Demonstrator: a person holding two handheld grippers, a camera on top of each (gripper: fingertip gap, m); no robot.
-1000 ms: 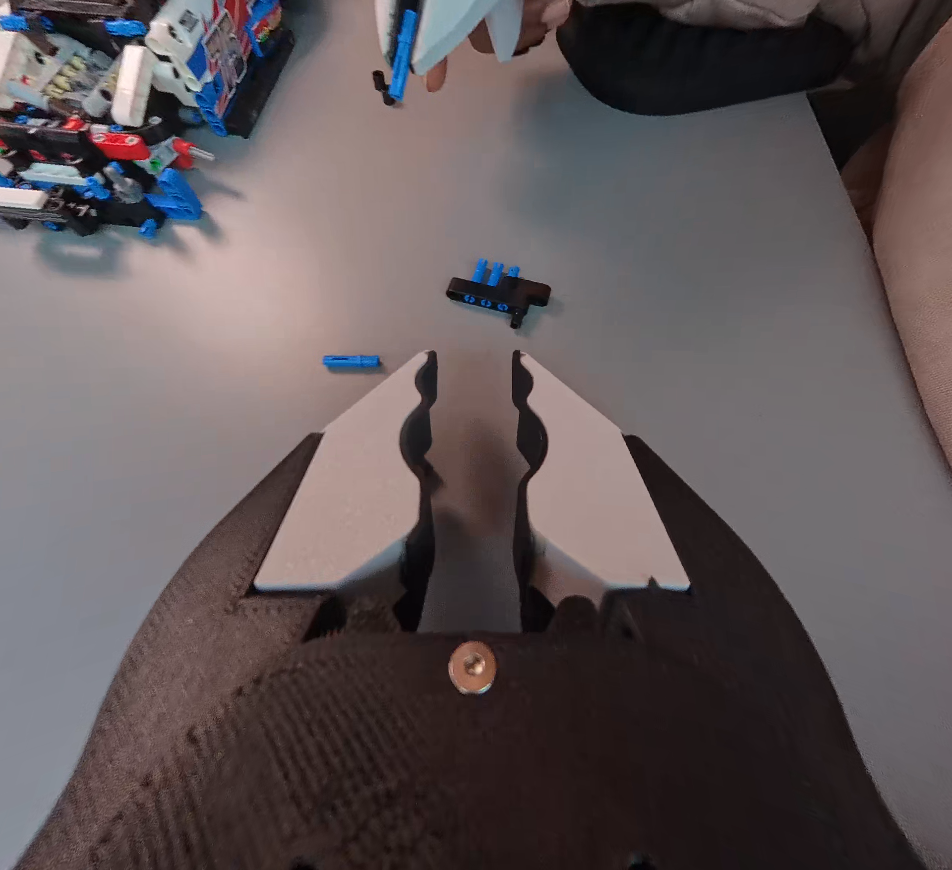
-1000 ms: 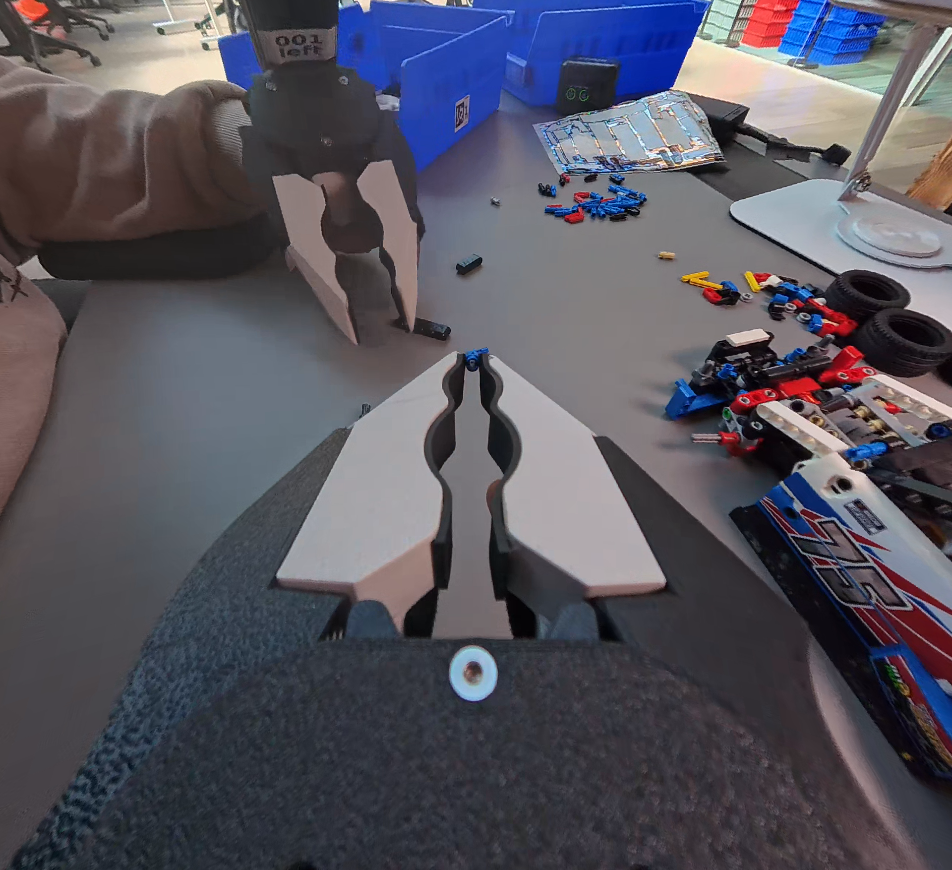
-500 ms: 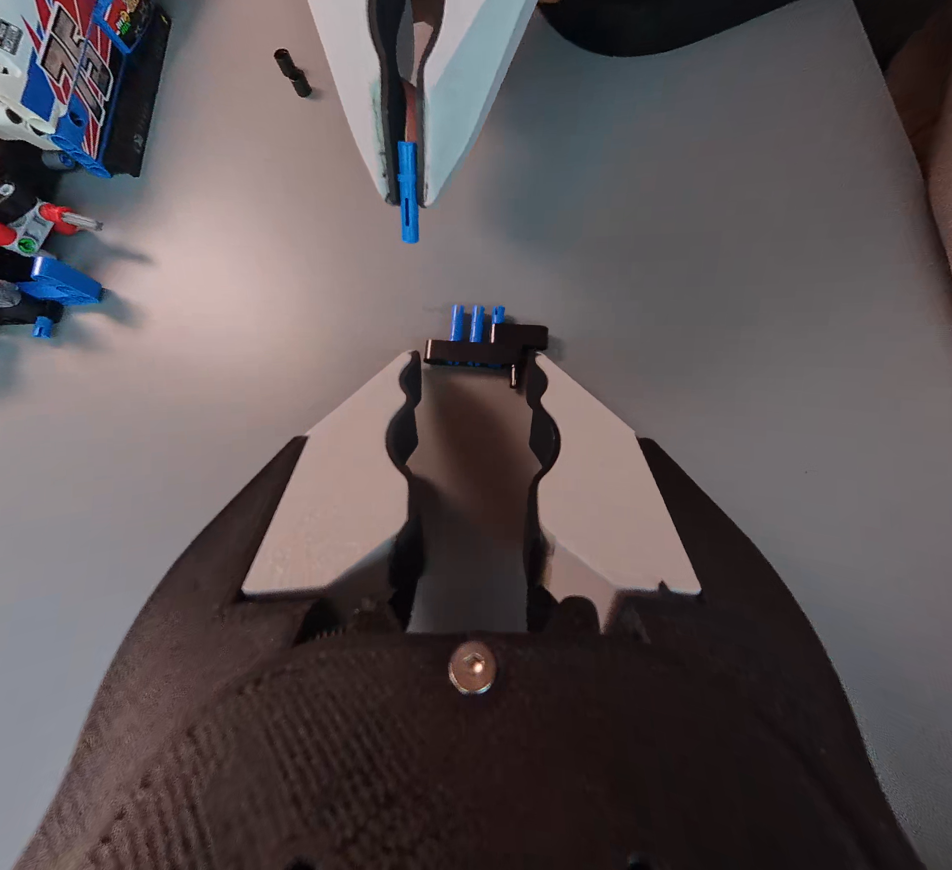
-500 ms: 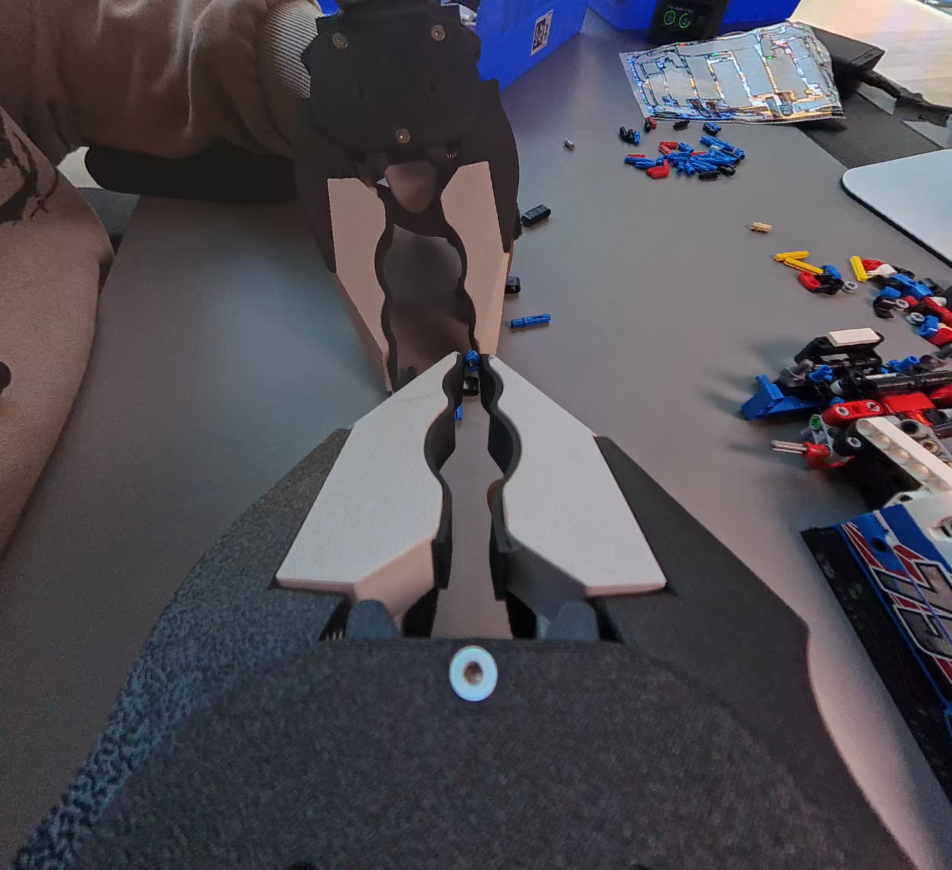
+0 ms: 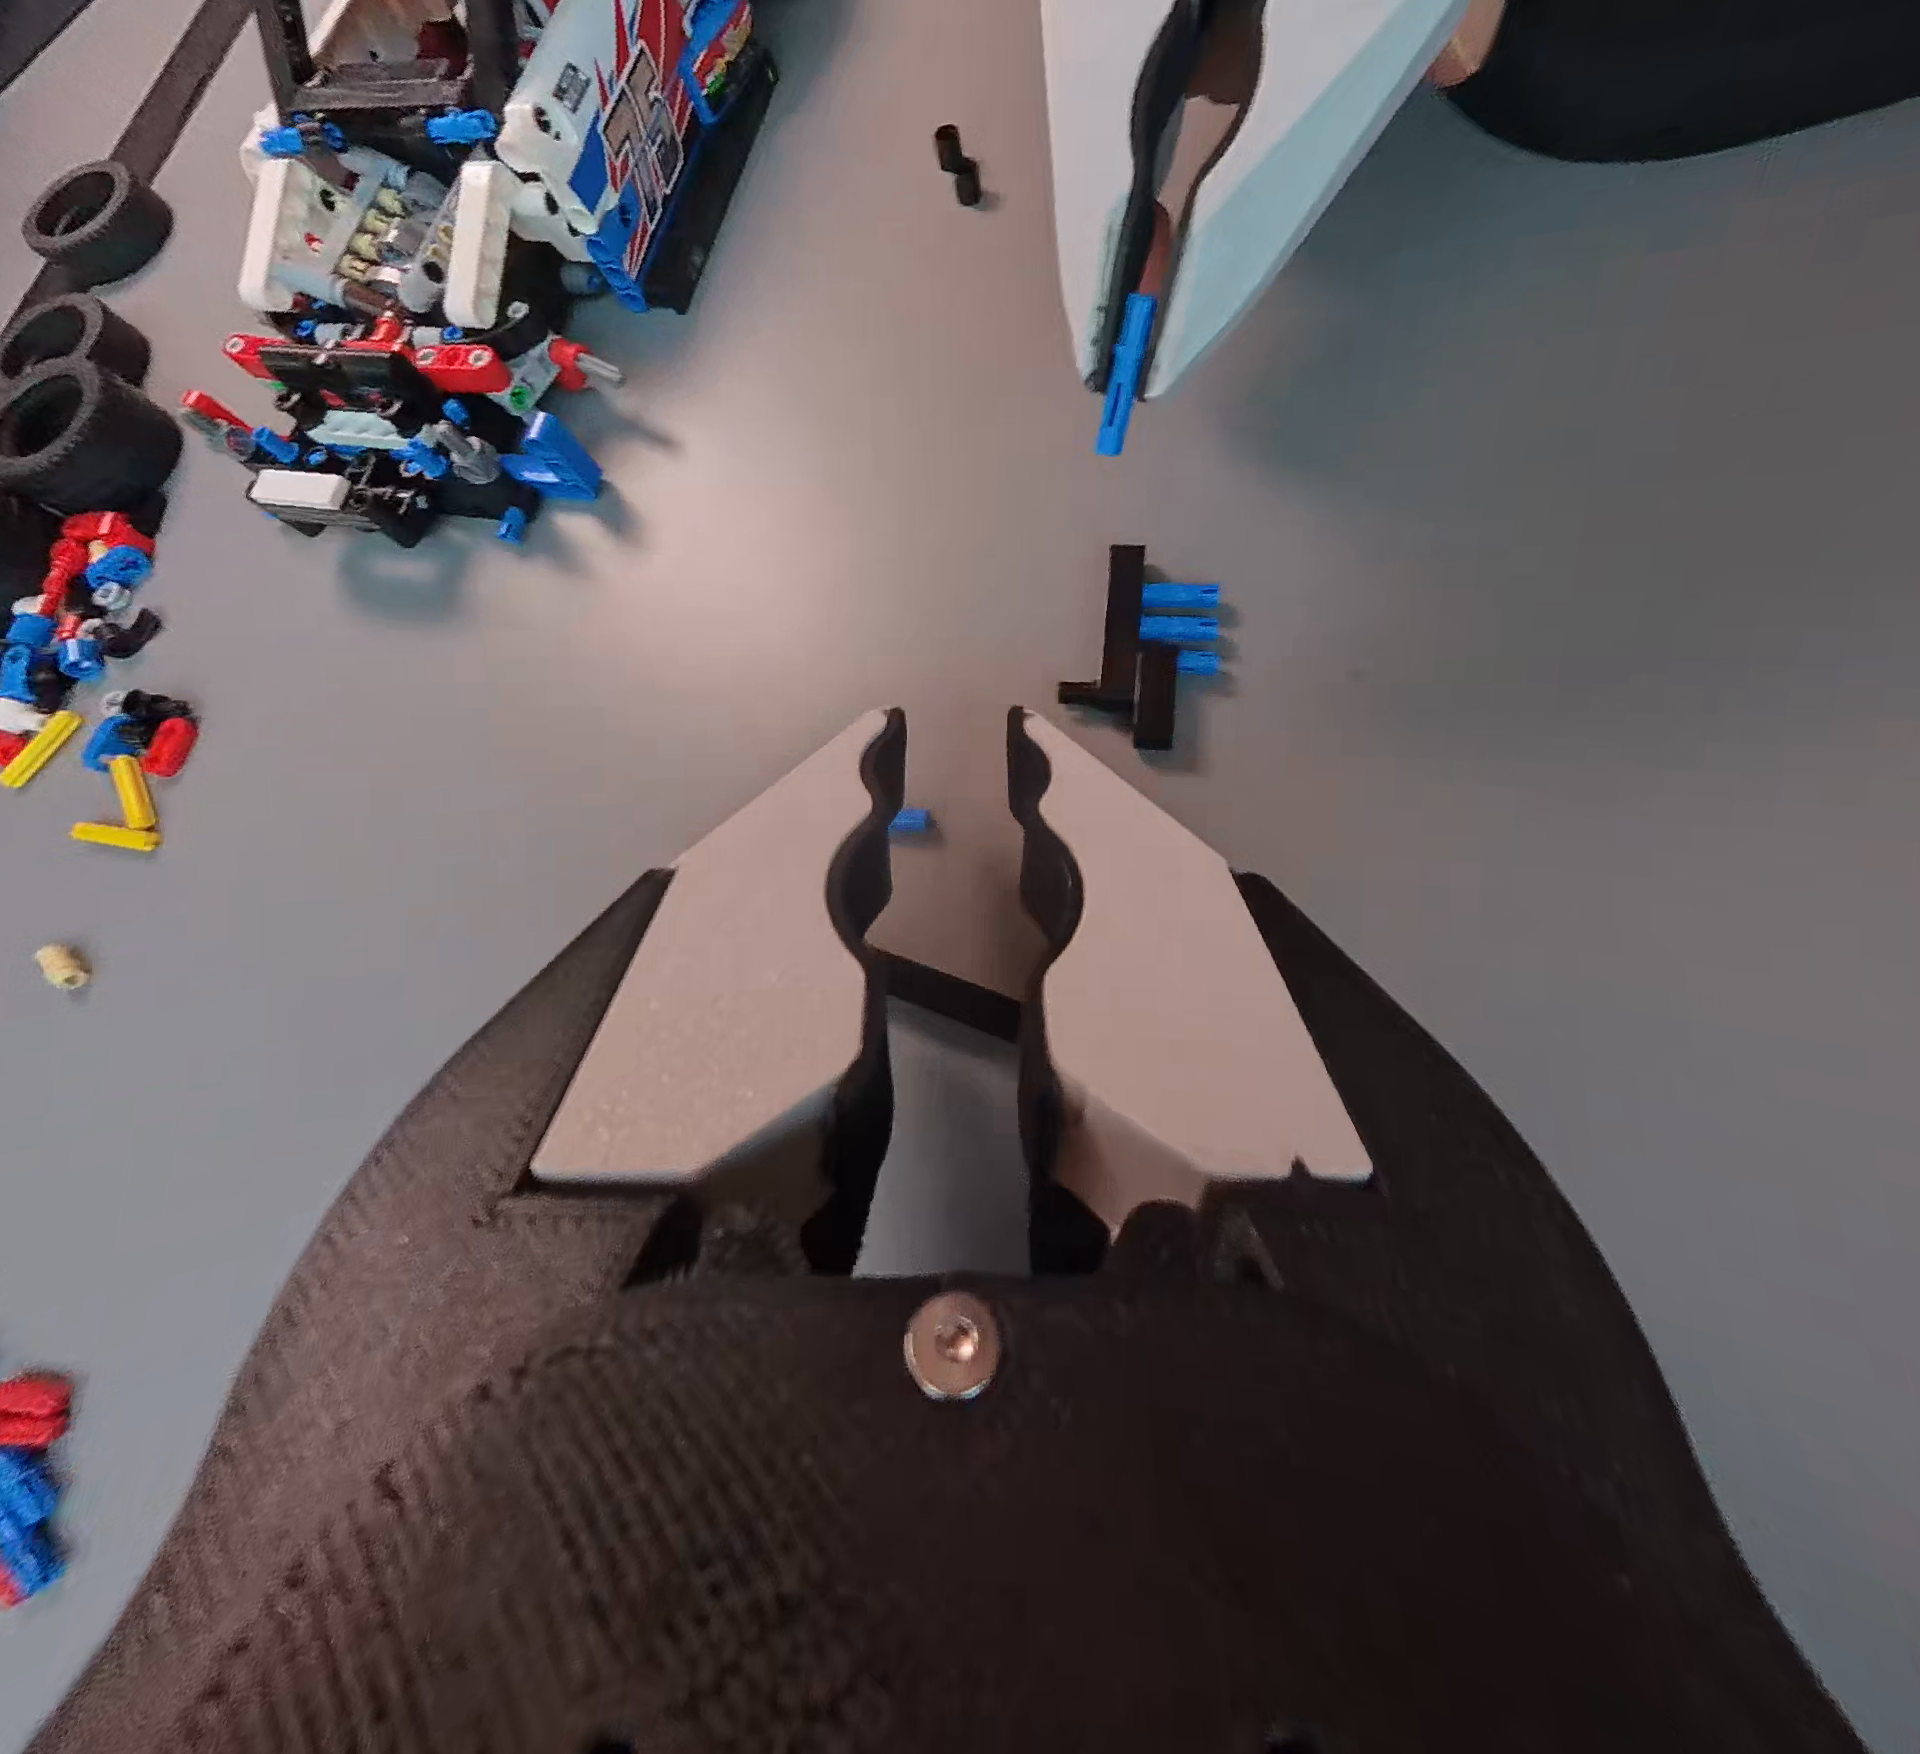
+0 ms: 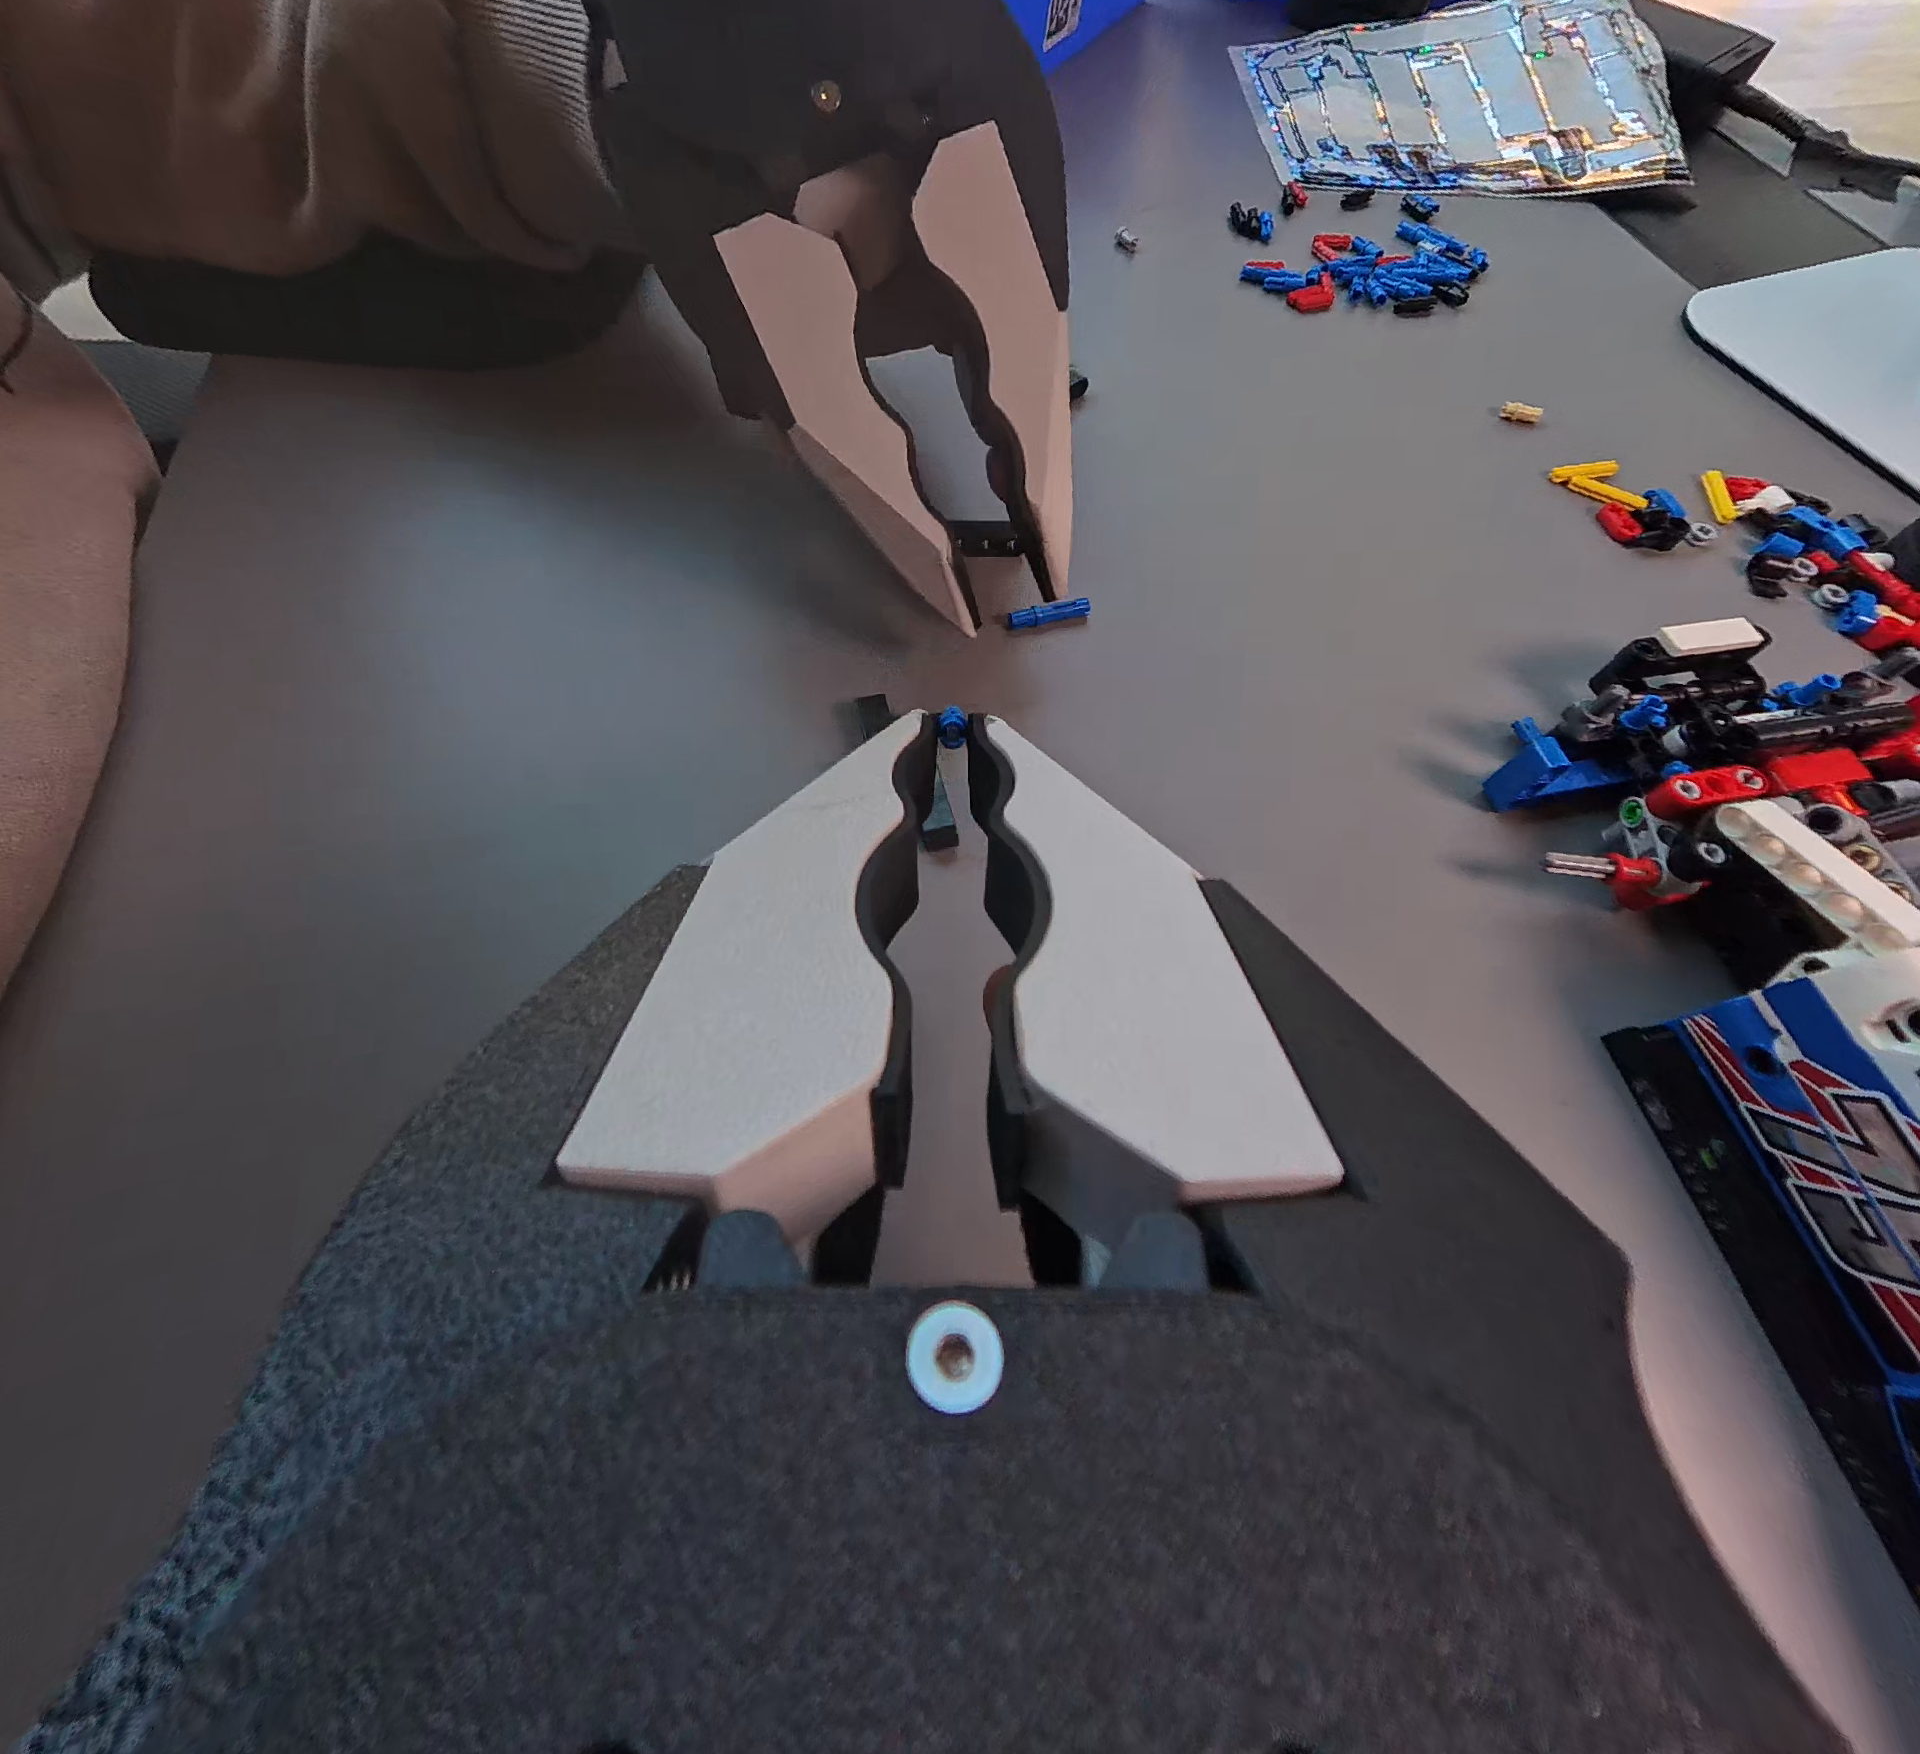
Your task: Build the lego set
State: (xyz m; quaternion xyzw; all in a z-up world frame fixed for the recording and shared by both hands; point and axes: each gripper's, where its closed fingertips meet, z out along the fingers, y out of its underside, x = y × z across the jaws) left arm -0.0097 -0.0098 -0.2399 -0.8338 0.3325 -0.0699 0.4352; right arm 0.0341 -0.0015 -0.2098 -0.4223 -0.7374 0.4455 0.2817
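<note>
1. While the right gripper (image 6: 948,725) pinches a blue pin (image 5: 1122,374) at its tips, the left gripper (image 5: 954,717) stands parted and empty.
2. Black beam with three blue pins (image 5: 1148,644) lies on the tabletop (image 5: 1558,561), between the grippers.
3. A loose blue pin (image 6: 1047,613) lies just beside the left tips.
4. Partly built car (image 5: 499,146) sits well apart.

My right tool (image 6: 951,725) pinches a blue pin (image 6: 949,728) at its tips above the grey counter (image 6: 468,665). Ahead, my left tool (image 6: 1003,608) stands with its fingers parted, tips down beside a loose blue pin (image 6: 1047,613). To the right lies the half-built car (image 6: 1766,821), with scattered pieces (image 6: 1361,270) farther off.
</note>
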